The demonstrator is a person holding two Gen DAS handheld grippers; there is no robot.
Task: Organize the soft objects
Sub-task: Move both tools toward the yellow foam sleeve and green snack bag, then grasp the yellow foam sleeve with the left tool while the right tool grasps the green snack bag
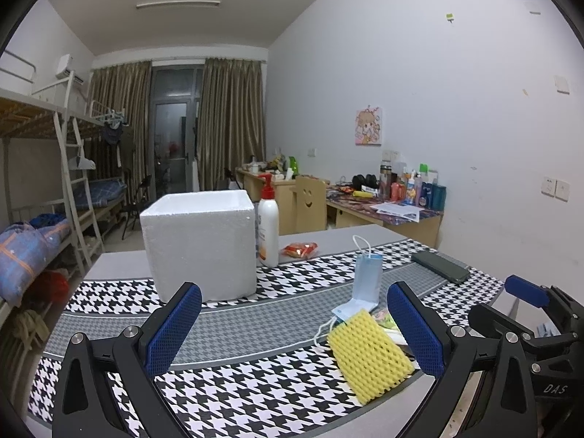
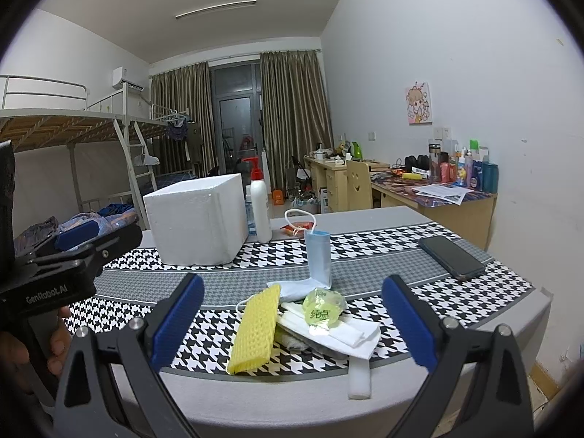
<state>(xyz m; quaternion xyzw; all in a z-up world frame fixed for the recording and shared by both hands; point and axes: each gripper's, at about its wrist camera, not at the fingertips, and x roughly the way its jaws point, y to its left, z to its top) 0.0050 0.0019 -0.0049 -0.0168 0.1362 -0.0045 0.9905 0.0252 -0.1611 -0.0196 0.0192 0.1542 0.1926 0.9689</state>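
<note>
The yellow waffle-textured foam sponge (image 2: pixel 255 330) lies flat on the houndstooth-clothed counter (image 2: pixel 383 248), its long axis running away from the camera. Only the right wrist view shows the green wrapped packet (image 2: pixel 323 306) and white tissue beside it. Sponge lies between the right tool's (image 2: pixel 292 323) parted fingers; the left tool (image 1: pixel 294 328) is likewise spread, holding nothing.

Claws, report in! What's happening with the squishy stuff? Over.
Left claw open, empty. Right claw open, empty. Yellow sponge and blue mask untouched on table. Nothing blocking.
</note>
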